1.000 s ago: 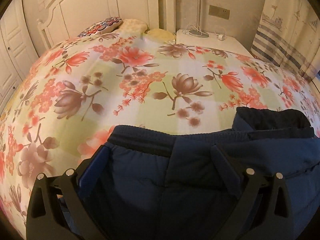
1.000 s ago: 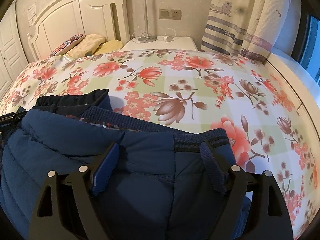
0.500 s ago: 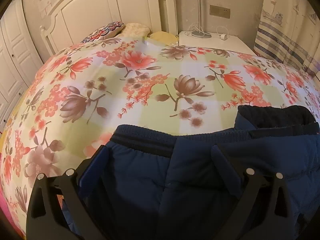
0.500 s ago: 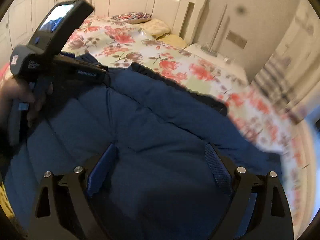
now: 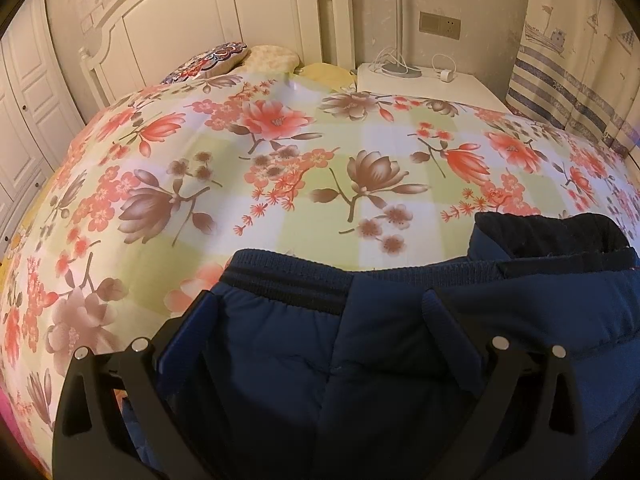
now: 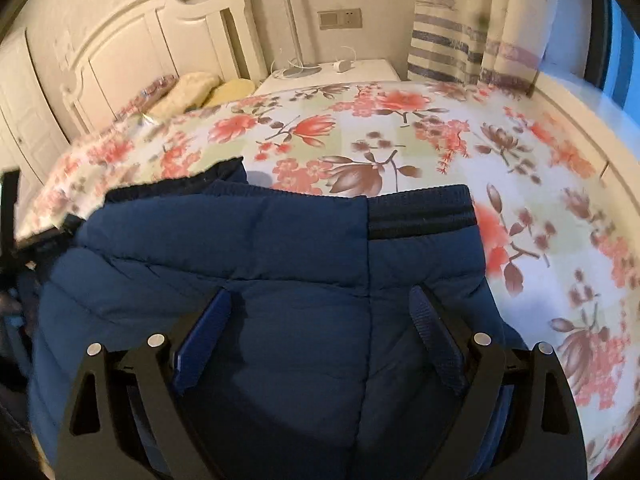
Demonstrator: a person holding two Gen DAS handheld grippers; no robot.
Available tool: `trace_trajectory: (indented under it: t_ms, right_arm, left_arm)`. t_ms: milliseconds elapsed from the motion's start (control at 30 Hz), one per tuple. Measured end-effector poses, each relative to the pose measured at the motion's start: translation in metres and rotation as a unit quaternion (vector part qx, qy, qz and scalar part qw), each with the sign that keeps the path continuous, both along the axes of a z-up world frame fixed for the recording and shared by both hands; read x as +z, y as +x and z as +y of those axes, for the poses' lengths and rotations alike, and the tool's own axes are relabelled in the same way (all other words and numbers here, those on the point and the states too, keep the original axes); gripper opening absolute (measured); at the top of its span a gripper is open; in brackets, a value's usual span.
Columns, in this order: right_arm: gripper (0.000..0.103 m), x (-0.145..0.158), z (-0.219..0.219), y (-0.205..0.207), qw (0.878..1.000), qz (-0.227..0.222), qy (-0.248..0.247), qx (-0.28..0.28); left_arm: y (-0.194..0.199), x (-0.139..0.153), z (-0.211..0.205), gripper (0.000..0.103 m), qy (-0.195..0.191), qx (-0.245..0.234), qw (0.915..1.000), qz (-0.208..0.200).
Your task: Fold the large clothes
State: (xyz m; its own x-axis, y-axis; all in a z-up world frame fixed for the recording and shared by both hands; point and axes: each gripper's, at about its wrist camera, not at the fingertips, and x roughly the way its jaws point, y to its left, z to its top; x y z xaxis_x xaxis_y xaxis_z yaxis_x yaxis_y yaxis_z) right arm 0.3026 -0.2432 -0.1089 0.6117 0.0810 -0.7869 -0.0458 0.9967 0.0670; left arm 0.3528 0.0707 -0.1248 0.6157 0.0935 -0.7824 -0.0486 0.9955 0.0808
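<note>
Both grippers, left gripper [image 5: 320,312] and right gripper [image 6: 320,308], angle downward over a navy padded jacket [image 6: 260,272], fingers spread wide, gripping nothing.

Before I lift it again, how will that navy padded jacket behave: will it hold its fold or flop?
The navy padded jacket looks puffy and quilted, so it will probably sag and spring back rather than crease flat. Its smooth shell may slip between open pads. The ribbed hem band looks like firmer cloth to grip.
</note>
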Motion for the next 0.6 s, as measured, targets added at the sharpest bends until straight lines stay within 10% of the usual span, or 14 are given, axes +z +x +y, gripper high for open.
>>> trace_trajectory:
  t_ms: [300, 467, 600]
  right_arm:
    - [0.086, -0.001, 0.0, -0.015, 1.0, -0.008, 0.014, -0.003]
    - [0.086, -0.001, 0.0, -0.015, 1.0, -0.01, 0.016, -0.003]
    - [0.086, -0.001, 0.0, -0.015, 1.0, -0.011, 0.015, -0.003]
  left_arm:
    - [-0.083, 0.054, -0.003, 0.101, -0.103, -0.033, 0.9897, -0.093]
    - [-0.143, 0.027, -0.074, 0.101, -0.045, -0.172, 0.9822, -0.06]
    - [-0.151, 0.003, -0.081, 0.101, -0.02, -0.156, 0.9845, -0.078]
